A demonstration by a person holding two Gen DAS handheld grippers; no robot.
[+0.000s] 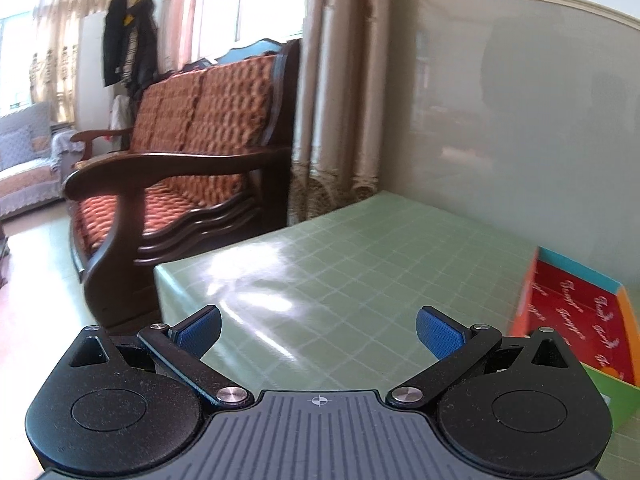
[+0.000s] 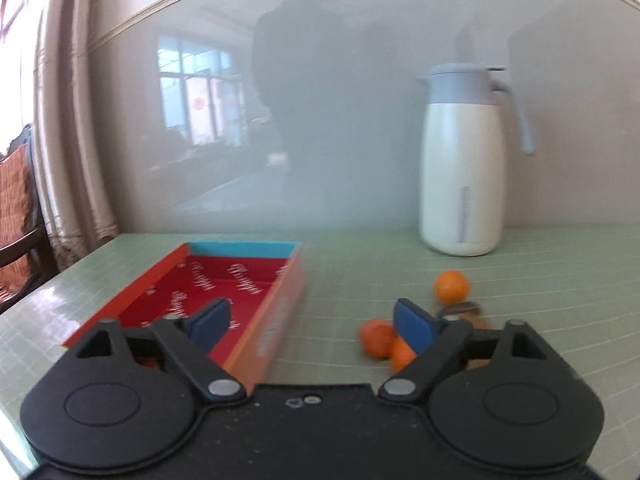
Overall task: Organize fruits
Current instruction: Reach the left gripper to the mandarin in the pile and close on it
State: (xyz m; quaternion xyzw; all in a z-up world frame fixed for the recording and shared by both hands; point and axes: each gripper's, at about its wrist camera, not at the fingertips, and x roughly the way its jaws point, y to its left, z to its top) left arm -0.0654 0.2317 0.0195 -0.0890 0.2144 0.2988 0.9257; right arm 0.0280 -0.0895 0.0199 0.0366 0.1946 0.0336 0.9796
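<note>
In the right wrist view three small oranges lie on the green table: one point(image 2: 451, 286) farther off, two point(image 2: 375, 338) point(image 2: 401, 354) close to my right fingertip. A shallow open box with a red inside point(image 2: 224, 284) lies to their left. My right gripper point(image 2: 312, 322) is open and empty, above the box's right wall and the table. In the left wrist view my left gripper point(image 1: 318, 330) is open and empty over bare table, with the same box point(image 1: 572, 312) at the right edge.
A white and blue thermos jug point(image 2: 464, 160) stands at the back right by the wall. A brown object point(image 2: 466, 312) lies behind my right finger. A wooden sofa point(image 1: 180, 152) and curtains point(image 1: 336, 92) stand past the table's left edge point(image 1: 160, 280).
</note>
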